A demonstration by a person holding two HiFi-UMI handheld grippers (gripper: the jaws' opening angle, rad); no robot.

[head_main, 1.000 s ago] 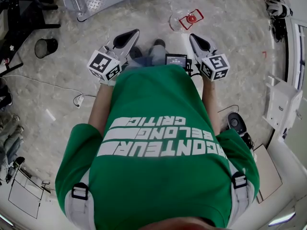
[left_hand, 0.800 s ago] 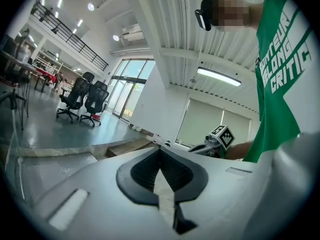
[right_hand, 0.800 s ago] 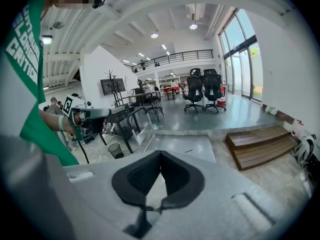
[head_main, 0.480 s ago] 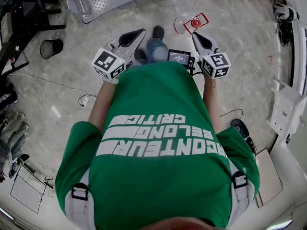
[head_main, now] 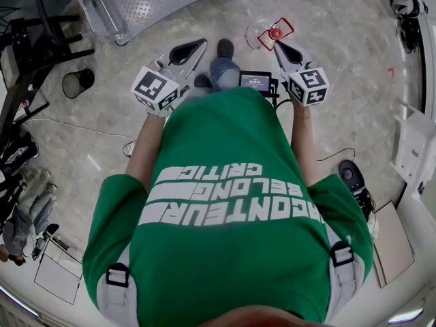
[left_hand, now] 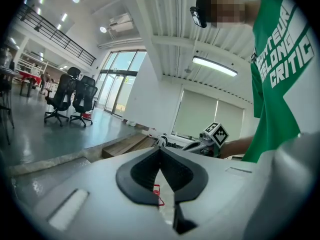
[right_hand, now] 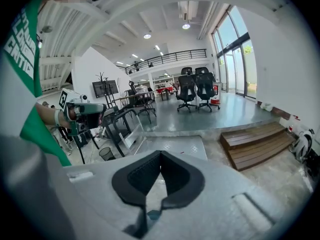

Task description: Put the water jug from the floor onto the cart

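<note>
The clear, red-capped plastic water jug [head_main: 264,32] sits about twelve o'clock from the right gripper [head_main: 278,45], whose jaws, like those of the left gripper [head_main: 201,43], meet on nothing.

The floor [head_main: 340,80] is pale grey stone with marbled veins; farther away it becomes smooth, glossy grey. A black mesh waste bin [head_main: 77,82] stands on it. Low wooden steps [right_hand: 255,141] lie along the white wall [right_hand: 280,69]. Black office chairs [right_hand: 196,86] stand before tall windows [right_hand: 235,59] full of daylight. A railed mezzanine [right_hand: 165,58] runs above, and a long ceiling lamp [left_hand: 215,66] is lit over closed roller blinds [left_hand: 207,114].
</note>
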